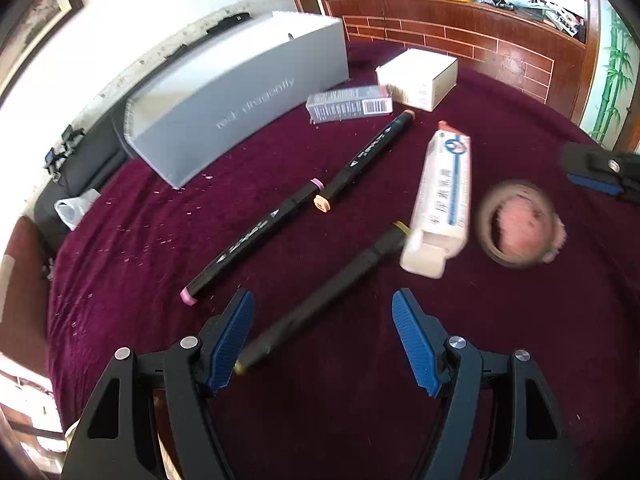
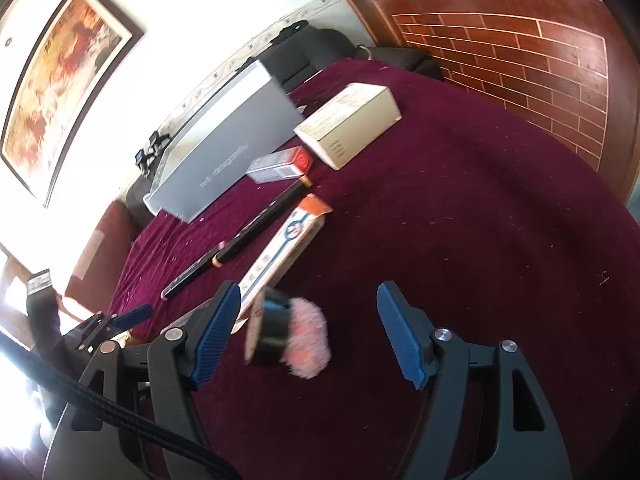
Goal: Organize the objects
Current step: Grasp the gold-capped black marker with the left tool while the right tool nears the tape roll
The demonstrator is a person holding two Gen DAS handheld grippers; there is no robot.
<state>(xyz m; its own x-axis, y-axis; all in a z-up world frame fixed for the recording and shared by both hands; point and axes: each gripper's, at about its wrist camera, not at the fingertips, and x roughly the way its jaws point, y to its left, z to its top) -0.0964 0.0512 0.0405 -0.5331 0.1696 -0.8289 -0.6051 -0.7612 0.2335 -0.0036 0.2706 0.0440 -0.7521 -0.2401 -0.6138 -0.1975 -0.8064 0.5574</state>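
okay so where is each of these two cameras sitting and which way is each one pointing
Left wrist: on the left gripper, angled down over three markers, toothpaste box and grey box; the right gripper shows too.
Right wrist: on the right gripper, angled down at a tape roll; the left gripper shows too.
Shared: the maroon cloth and those things.

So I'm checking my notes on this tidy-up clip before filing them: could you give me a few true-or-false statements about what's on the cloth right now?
1. The big grey box lies on a dark red cloth. True.
2. The left gripper is clamped on the yellow-tipped marker. False: its jaws stand open, and no clamping shows.
3. Three black markers lie on the cloth. True: pink-capped, orange-capped and yellow-tipped.
4. The pink brush stands inside the white box. False: it is out on the cloth, in front of the right gripper.
5. The long white carton is upright. False: it lies flat.
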